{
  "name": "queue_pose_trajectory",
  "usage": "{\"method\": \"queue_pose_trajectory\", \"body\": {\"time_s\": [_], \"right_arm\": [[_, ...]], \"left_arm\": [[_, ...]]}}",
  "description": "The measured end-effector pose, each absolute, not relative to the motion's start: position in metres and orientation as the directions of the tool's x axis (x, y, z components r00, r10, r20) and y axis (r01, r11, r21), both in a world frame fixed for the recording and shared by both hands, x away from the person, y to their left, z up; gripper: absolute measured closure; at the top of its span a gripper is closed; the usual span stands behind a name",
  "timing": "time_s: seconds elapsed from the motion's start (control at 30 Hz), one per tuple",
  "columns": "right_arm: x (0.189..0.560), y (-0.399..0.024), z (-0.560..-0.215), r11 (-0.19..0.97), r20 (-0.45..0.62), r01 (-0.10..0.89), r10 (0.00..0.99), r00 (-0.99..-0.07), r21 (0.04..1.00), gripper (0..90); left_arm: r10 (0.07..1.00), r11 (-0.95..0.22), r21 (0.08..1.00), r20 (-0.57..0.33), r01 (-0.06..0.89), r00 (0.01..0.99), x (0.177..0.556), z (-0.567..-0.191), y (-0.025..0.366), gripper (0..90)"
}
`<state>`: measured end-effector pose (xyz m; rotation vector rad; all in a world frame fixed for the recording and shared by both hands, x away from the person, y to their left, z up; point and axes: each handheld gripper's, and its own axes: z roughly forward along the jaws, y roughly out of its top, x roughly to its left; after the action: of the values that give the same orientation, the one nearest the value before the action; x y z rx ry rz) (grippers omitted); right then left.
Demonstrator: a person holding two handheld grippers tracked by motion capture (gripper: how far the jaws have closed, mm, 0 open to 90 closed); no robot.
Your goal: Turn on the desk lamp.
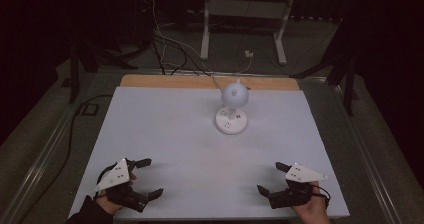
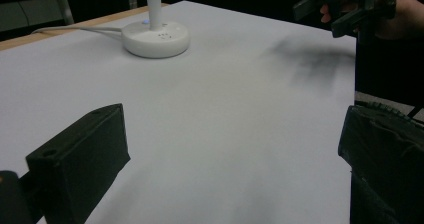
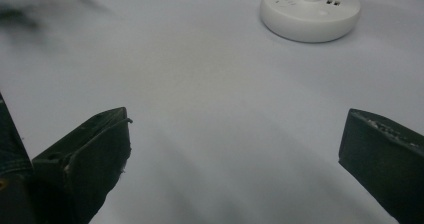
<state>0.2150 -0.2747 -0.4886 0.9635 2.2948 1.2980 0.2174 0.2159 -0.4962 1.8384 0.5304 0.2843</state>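
Observation:
A small white desk lamp [image 1: 232, 106] with a round head on a short stem stands on a round base [image 2: 156, 36] toward the far middle of the white table top [image 1: 190, 144]. The same base [image 3: 310, 11] carries small buttons and a blue light. My left gripper [image 1: 150, 176] rests near the front left edge, open, nothing between its jaws. My right gripper [image 1: 270, 178] rests near the front right edge, open and empty too. In the left gripper view the right gripper [image 2: 345, 6] appears at the top right, held by a hand.
A white cable [image 2: 75, 30] runs from the lamp base back over the wooden strip [image 1: 210, 81] at the table's far edge. Beyond the table stand a white frame [image 1: 245, 24] and loose cables on the floor. Metal rails flank the table.

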Motion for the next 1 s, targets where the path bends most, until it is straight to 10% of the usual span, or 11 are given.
{"method": "queue_pose_trajectory", "body": {"time_s": [1.0], "right_arm": [[0.237, -0.270, -0.455, 0.345, 0.065, 0.380, 0.661, -0.748, 0.858, 0.0]], "left_arm": [[0.496, -0.244, 0.944, -0.074, 0.221, 0.865, 0.218, -0.496, 0.216, 0.2]]}}
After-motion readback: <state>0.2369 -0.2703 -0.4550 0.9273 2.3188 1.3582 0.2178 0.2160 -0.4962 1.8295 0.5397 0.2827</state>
